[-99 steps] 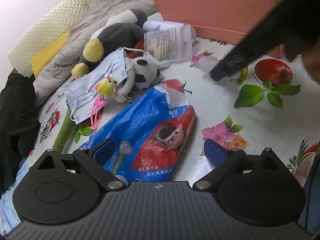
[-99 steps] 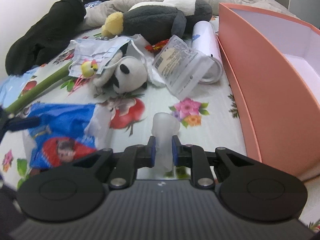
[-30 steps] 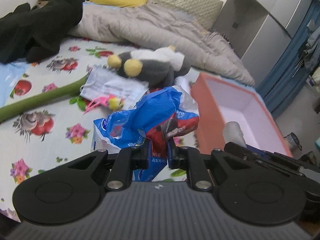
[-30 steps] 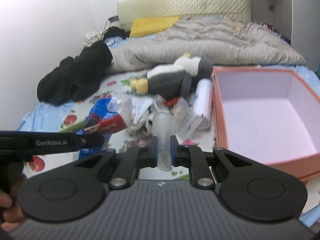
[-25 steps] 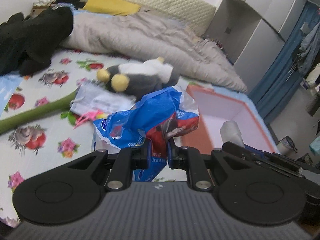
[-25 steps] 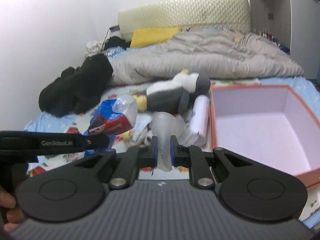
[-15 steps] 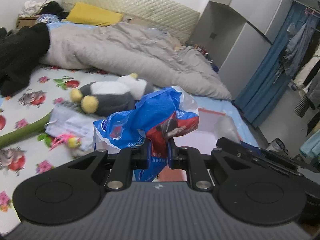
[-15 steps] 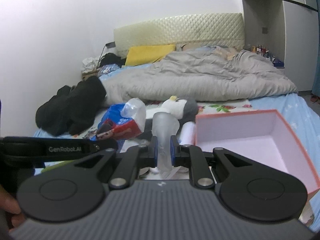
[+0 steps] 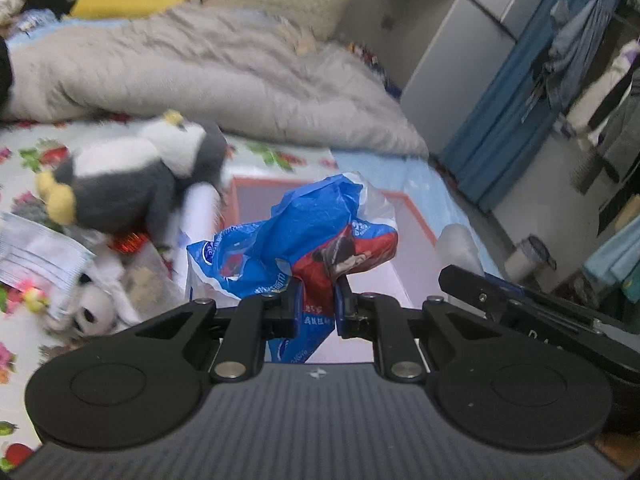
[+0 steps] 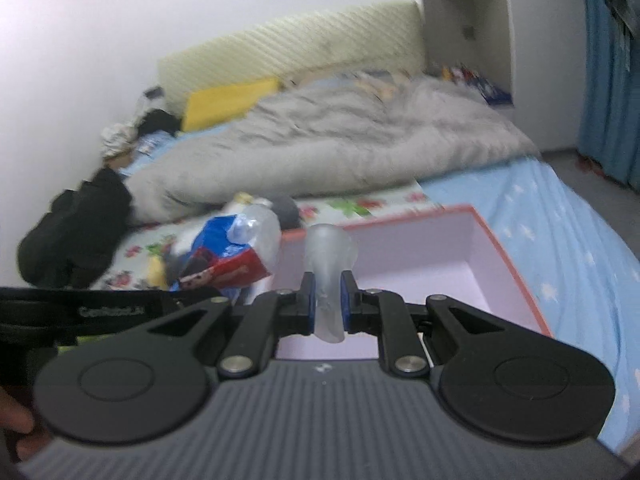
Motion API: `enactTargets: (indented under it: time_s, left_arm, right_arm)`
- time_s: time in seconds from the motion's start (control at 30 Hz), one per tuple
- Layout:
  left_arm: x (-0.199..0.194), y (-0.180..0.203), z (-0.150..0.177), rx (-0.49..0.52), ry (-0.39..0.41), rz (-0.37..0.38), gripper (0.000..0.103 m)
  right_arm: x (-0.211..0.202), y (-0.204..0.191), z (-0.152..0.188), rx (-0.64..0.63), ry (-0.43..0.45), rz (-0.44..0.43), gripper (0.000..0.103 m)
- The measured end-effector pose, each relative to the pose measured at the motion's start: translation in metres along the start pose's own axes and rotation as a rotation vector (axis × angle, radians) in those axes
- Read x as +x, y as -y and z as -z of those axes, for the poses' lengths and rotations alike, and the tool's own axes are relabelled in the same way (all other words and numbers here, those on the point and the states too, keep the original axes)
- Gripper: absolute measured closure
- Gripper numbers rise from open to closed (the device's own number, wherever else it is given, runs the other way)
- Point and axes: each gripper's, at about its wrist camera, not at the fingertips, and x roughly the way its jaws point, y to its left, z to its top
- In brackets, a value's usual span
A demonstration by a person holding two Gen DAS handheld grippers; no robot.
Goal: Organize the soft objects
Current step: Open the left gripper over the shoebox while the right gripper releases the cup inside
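While the left gripper point(image 9: 316, 300) squeezes a crinkly blue and red bag point(image 9: 296, 240) and holds it up in the air, the right gripper point(image 10: 325, 304) pinches a soft see-through piece point(image 10: 330, 276). Both things hang over the near edge of the pink box point(image 10: 516, 276) on the bed. A grey and white penguin toy point(image 9: 132, 184) and a small panda toy point(image 9: 94, 306) lie left of the box

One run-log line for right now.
left gripper: shut on blue bag | right gripper: shut on translucent soft piece | pink box: open, empty
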Motion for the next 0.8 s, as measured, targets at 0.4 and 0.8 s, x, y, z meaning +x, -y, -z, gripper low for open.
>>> enactTargets:
  time_s: [0.4, 0.8]
  left_arm:
    - [0.11, 0.02, 0.013, 0.059, -0.178, -0.011, 0.084]
    - [0.13, 0.029, 0.015, 0.089, -0.203, 0.003, 0.03]
  right_arm:
    - [0.065, 0.079, 0.047, 0.108, -0.229, 0.103, 0.085]
    - [0.092, 0.108, 0.074, 0.181, -0.323, 0.133, 0.069]
